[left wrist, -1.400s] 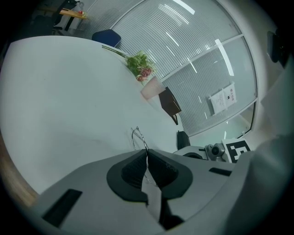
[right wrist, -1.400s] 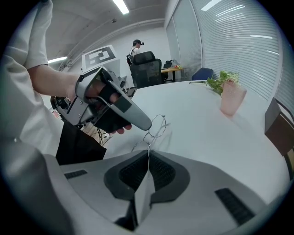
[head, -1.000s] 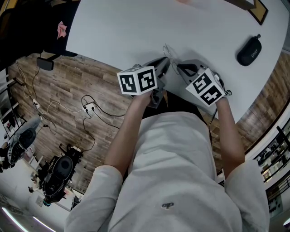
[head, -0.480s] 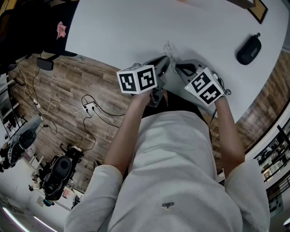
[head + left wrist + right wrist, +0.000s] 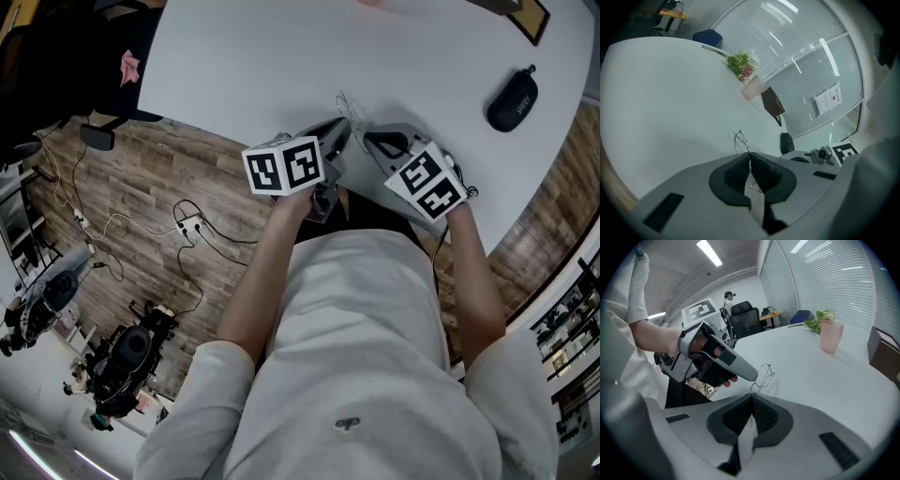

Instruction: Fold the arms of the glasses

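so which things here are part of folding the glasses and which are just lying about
In the job: glasses, left claw, right claw, both shut on them.
Lying about: black case, pink vase, dark box.

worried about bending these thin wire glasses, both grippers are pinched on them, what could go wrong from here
1. Both the left gripper and right gripper clamp the thin wire glasses; pulling against each other could bend the frame rather than fold an arm.
2. The wire is very thin, so it might slip from a grip and drop onto the table.
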`<state>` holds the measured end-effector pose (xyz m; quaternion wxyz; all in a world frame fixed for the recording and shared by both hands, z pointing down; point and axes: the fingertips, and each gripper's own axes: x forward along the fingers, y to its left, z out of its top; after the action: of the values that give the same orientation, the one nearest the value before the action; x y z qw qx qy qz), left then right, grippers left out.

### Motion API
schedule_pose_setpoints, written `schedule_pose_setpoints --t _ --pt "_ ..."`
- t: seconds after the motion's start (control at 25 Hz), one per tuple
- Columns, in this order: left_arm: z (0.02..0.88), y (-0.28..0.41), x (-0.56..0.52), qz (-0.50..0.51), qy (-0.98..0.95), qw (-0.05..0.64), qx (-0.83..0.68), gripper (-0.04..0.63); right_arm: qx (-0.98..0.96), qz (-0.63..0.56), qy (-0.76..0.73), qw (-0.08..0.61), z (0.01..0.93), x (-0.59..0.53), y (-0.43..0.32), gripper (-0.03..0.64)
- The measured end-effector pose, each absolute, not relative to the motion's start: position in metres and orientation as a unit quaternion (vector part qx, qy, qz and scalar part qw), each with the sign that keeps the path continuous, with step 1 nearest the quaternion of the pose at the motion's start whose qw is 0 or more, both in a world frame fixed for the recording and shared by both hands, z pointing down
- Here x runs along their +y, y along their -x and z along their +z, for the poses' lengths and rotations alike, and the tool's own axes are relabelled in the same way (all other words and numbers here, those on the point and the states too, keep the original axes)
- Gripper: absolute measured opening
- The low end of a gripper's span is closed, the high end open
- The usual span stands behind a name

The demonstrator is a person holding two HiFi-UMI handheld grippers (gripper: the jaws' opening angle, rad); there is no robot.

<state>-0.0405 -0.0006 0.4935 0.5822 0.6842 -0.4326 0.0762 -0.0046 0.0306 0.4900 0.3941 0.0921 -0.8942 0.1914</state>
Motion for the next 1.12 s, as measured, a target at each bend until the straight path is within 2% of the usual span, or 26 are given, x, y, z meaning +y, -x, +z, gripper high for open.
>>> schedule_pose_setpoints --t 1.12 --pt "0.499 -0.028 -0.026 0.152 -0.714 0.575 -0.369 0.025 -0.869 0.263 -0.272 0.321 0.468 0.029 -0.087 0.008"
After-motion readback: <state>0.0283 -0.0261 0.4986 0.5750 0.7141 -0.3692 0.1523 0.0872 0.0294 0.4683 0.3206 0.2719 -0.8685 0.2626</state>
